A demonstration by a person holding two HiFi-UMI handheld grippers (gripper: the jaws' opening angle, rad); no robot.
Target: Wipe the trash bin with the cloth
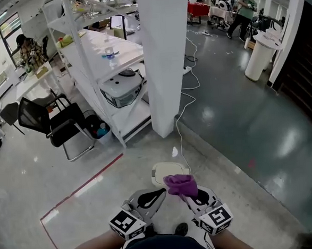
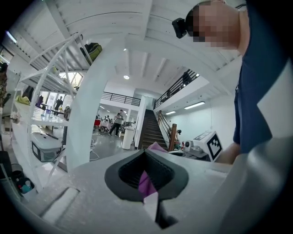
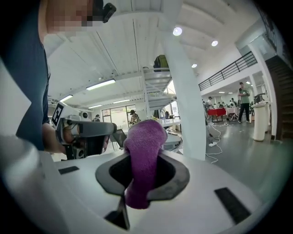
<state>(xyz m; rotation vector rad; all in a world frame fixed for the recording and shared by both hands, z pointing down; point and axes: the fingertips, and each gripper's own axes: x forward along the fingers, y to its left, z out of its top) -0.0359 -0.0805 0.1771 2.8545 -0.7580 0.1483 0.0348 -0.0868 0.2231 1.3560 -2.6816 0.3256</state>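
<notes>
A purple cloth [image 1: 181,185] bunches up out of my right gripper [image 1: 195,196], which is shut on it just in front of the person's body. In the right gripper view the cloth [image 3: 144,151] stands up from between the jaws of the right gripper [image 3: 142,178]. My left gripper [image 1: 151,197] is close beside it on the left, jaws together with nothing held. In the left gripper view a sliver of purple cloth [image 2: 145,183] shows through the slit of the left gripper [image 2: 147,176]. A small white lidded trash bin [image 1: 160,174] stands on the floor right below and beyond both grippers, partly hidden by the cloth.
A thick white pillar [image 1: 164,57] rises straight ahead, a white cable [image 1: 183,122] trailing past its base. A white shelving rack [image 1: 106,61] and black chair [image 1: 55,125] stand at left. Red tape [image 1: 80,189] marks the floor. People move about far back right.
</notes>
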